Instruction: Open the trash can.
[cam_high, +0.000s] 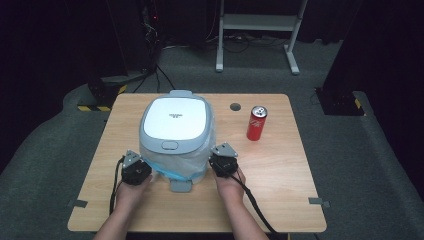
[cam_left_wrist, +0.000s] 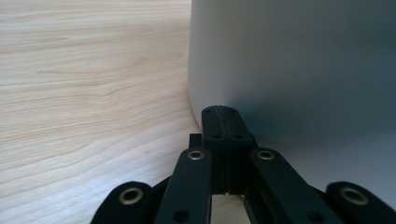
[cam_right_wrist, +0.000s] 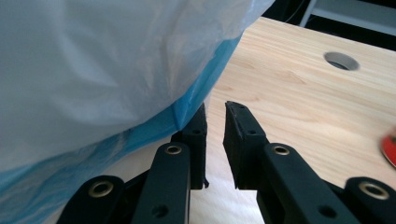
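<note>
Flanking the bin (cam_high: 176, 135) mid-table (cam_high: 280, 170), we have the left tool (cam_left_wrist: 219, 112) pressed together and the right tool (cam_right_wrist: 215, 114) slightly apart beside the liner bag (cam_right_wrist: 116, 70); next we likely pinch its blue hem.

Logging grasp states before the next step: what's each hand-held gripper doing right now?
Left hand-held gripper: shut, holding nothing, tips beside the bin wall.
Right hand-held gripper: open, holding nothing, beside the bag's blue edge.

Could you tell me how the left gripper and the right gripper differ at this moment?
The left gripper has its jaws pressed together, while the right gripper shows a gap between its jaws. The left gripper faces the bin's plain white wall; the right gripper sits under the blue-edged bag. Both are low beside the bin.
</note>
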